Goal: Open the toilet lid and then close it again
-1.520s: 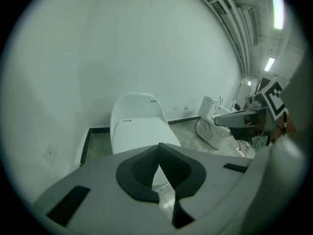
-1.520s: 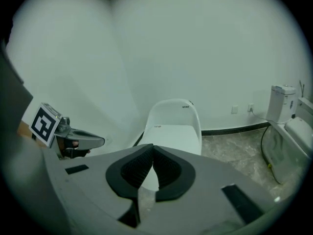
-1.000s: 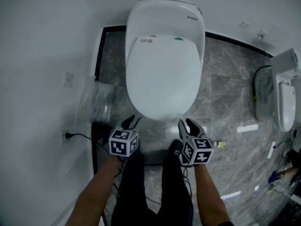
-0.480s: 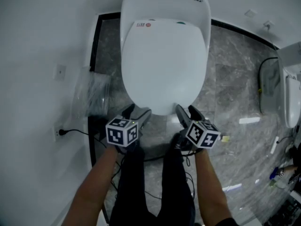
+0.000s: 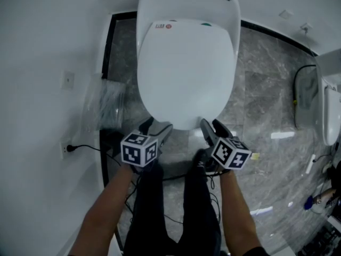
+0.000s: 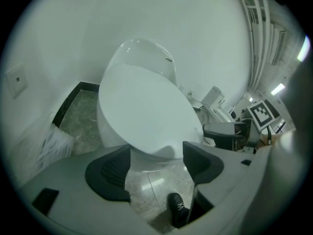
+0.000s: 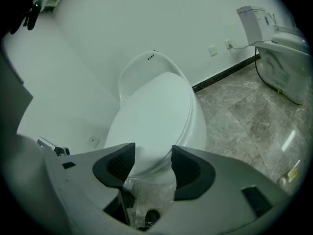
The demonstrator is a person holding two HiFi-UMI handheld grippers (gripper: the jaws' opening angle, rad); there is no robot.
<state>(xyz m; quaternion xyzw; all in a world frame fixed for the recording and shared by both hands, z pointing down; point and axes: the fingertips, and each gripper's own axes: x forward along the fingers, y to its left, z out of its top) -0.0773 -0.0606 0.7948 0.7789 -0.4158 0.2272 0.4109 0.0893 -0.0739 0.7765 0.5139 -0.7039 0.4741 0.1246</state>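
the toilet lid (image 5: 185, 71) is down, lying flat over the seat and bowl, with its hinge end at the back against the wall and its rounded front edge facing you, just ahead of both grippers.

it looks like smooth, glossy moulded plastic, so expect it to be stiff and fairly light, but slick under the pads. it will likely swing on its rear hinge only, so all the useful leverage is at the front lip, furthest from that hinge. take it there, with one jaw hooked under the overhang and the other on top, rather than pinching the broad top face, where the pads would probably slide. lift in an arc, not straight up, and on the way back lower it instead of dropping it: a slammed lid can crack or jar the hinge.

your left gripper (image 5: 156, 126) has just been opening and its jaws now stand as wide as they go. its own view shows the lid's front edge framed in the gap beyond the pads, but nothing is pressed between them. i cannot tell whether a jaw tip brushes the rim.

your right gripper (image 5: 211, 125) also stands wide, though its jaws have just eased in a little. it grips nothing, with the lid's front edge just past its tips.

both grippers point downward at the front lip, left and right of its middle.
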